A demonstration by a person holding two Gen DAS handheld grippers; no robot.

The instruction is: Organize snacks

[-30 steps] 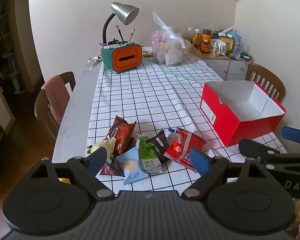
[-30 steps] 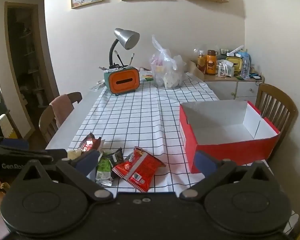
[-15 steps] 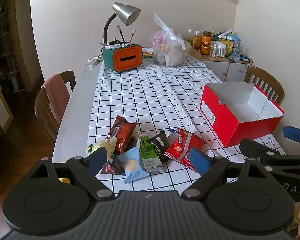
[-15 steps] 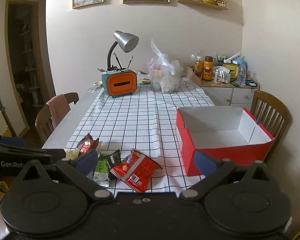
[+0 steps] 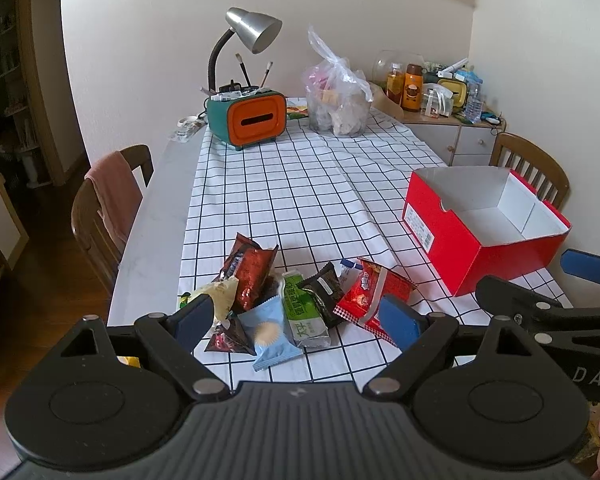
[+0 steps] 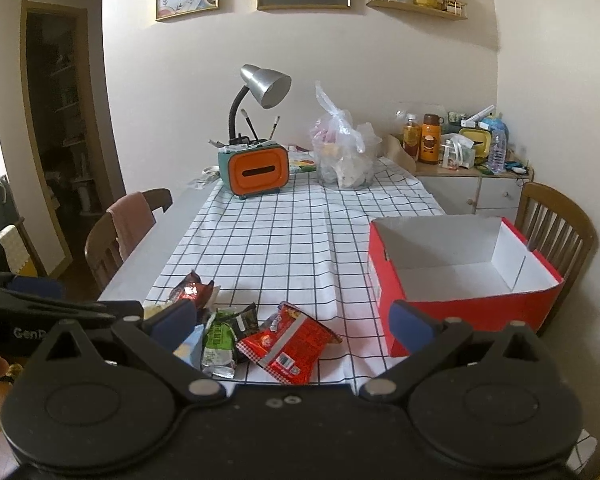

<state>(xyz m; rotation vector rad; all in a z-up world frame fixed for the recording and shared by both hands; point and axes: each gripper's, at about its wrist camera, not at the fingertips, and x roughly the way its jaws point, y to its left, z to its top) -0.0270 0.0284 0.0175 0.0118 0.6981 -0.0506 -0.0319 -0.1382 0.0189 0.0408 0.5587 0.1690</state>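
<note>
Snacks lay heaped at the near edge of the bench (image 5: 236, 184), on the checked cloth, with the empty red box (image 5: 452, 240) standing well apart to their right, nearer the right tongs (image 6: 292, 322) than the left. Straight ahead of the left tongs (image 5: 296, 316) lay the blue packet (image 5: 270, 334) and the green packet (image 5: 302, 312), the green one's long axis running away from the fingers, while the red packet (image 6: 290, 340) lay slantwise before the right tongs. Both tongs stood wide apart, gripping nothing and touching no packet.
</note>
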